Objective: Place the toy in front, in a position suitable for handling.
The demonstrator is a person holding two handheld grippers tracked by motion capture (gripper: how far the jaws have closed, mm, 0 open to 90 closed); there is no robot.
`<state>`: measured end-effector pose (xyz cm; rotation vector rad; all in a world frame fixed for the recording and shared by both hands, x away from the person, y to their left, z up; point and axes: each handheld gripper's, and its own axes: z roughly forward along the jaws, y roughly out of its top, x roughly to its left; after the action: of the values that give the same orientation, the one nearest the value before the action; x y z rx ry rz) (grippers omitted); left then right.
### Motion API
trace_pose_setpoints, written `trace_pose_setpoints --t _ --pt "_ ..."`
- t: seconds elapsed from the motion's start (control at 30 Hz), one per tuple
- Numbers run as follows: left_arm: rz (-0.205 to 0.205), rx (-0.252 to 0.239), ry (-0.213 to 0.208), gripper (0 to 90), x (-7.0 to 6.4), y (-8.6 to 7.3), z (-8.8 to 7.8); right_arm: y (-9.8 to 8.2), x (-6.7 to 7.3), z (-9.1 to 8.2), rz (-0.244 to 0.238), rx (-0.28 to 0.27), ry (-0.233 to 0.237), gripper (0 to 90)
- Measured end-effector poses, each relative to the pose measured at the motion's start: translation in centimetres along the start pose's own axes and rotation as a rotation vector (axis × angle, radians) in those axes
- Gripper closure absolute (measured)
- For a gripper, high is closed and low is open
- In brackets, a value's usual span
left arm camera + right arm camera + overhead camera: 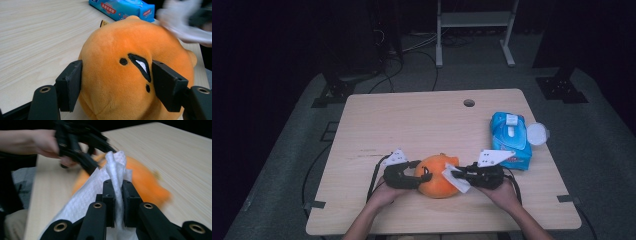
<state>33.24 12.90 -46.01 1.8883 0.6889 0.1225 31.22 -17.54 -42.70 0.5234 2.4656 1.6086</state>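
I have the orange plush toy (438,176) sitting on the wooden table (412,125), near the front edge and about midway between my 2 hands. My left gripper (424,176) has the toy clamped from its side: in the left gripper view the 2 black jaws press into the plush on either flank, with the stitched black-and-white face marks lying between them. My right gripper (458,176) is pinched tight on a white wipe (456,179); in the right gripper view the sheet is squeezed between the 2 pads, its top bunching up above them and the rest hanging down over the gripper body. The wipe lies against the right side of the toy, and it blurs in both gripper views.

Around this, a blue pack of wet wipes (510,140) lies on the table to the right and slightly behind my right gripper, close to it. Just beyond the pack, at the table's right edge, sits a round white lid-like thing (537,133); I cannot tell what it is. A cable hole (469,103) sits in the table's far edge. The left part of the table is bare wood. Nothing stands between either gripper and the toy; the pack is the nearest thing crowding my right hand.
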Motion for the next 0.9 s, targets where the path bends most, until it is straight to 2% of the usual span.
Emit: trace_pose_setpoints --t 0.07,0.1,0.2,0.27,0.3,0.4,0.47,0.5,0.53,0.57,0.63,0.73,0.83,0.9 --pt "0.000 -0.002 0.005 29.1 -0.1 0.0 0.1 0.4 0.6 0.5 -0.028 -0.002 0.021 81.3" --pt "-0.001 -0.003 0.000 28.8 -0.1 0.1 0.0 0.4 0.7 0.6 -0.035 0.006 0.011 81.4" --pt "0.008 -0.022 -0.055 20.5 -0.3 0.4 -0.2 0.0 -0.4 0.4 0.008 0.011 -0.038 81.4" --pt "0.036 -0.023 -0.076 18.1 -0.5 0.5 -0.2 -0.4 -1.4 -0.1 0.036 0.015 -0.093 81.4" --pt "0.050 -0.017 -0.084 18.1 -0.6 0.5 -0.1 -0.5 -1.6 -0.3 0.044 0.014 -0.104 81.4" --pt "0.088 -0.001 -0.052 23.7 -0.9 0.6 0.0 -0.5 -1.7 -0.5 0.059 0.013 -0.109 81.4" --pt "0.070 -0.010 -0.031 29.3 -0.8 0.7 0.2 0.0 -0.7 -0.2 0.024 -0.005 -0.082 81.3" --pt "0.042 -0.024 -0.025 30.3 -0.8 0.8 0.4 0.3 -0.2 0.1 0.006 -0.017 -0.054 81.3" --pt "0.028 -0.033 -0.019 30.6 -0.9 0.8 0.6 0.7 0.5 0.5 -0.012 -0.033 -0.008 81.3" --pt "0.027 -0.035 -0.017 30.4 -0.9 0.9 0.7 0.9 1.1 1.0 -0.032 -0.024 0.009 81.3" --pt "0.048 -0.030 -0.014 26.6 -1.0 1.1 0.8 1.1 1.7 1.9 -0.079 0.015 -0.016 81.4" --pt "0.050 -0.029 -0.029 16.3 -0.9 1.0 0.4 0.8 0.9 1.7 -0.042 0.009 -0.037 81.5" --pt "0.064 -0.027 -0.048 20.2 -0.9 0.9 0.4 0.6 -0.1 0.6 -0.012 -0.004 -0.082 81.5" --pt "0.062 -0.039 -0.036 26.0 -1.1 1.1 0.6 0.4 -0.4 0.3 0.003 -0.009 -0.095 81.4"
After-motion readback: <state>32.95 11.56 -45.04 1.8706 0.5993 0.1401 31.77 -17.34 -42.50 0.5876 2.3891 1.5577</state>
